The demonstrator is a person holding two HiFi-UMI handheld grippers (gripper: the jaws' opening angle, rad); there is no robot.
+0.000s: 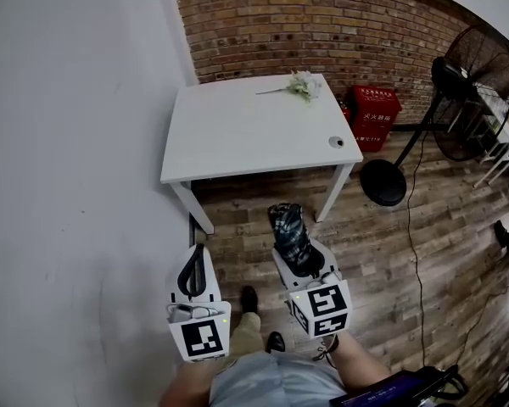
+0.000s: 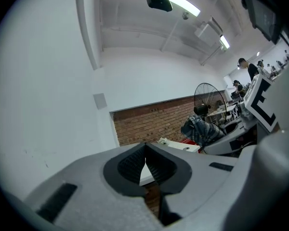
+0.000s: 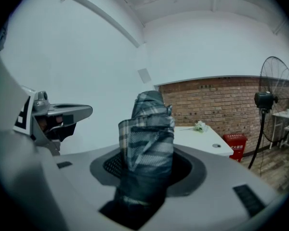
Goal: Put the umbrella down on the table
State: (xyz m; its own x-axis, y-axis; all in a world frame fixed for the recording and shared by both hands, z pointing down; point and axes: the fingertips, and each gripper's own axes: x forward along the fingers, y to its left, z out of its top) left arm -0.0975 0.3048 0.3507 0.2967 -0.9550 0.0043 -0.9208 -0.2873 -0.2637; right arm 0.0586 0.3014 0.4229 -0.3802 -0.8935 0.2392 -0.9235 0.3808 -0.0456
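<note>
Umbrella [image 1: 288,227]: plaid, dark blue-grey with pale stripes. Table [image 1: 237,134]: white. Flowers [image 1: 303,84]: whitish. Back wall [image 1: 322,24]: red-brown brick; side wall [image 1: 68,142] white. Floor [image 1: 390,253]: brown wood planks. Box [image 1: 371,115]: red. Fan [image 1: 448,70]: black. Left gripper [image 1: 196,257], right gripper [image 1: 304,257]: white bodies, black pads [image 2: 130,165], black-and-white square markers on cubes [image 1: 205,339].

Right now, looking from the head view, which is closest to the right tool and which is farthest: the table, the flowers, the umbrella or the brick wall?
1. The umbrella, held in the right tool itself.
2. The table, just ahead of the tool.
3. The flowers, at the table's far edge.
4. The brick wall, behind the table.
</note>
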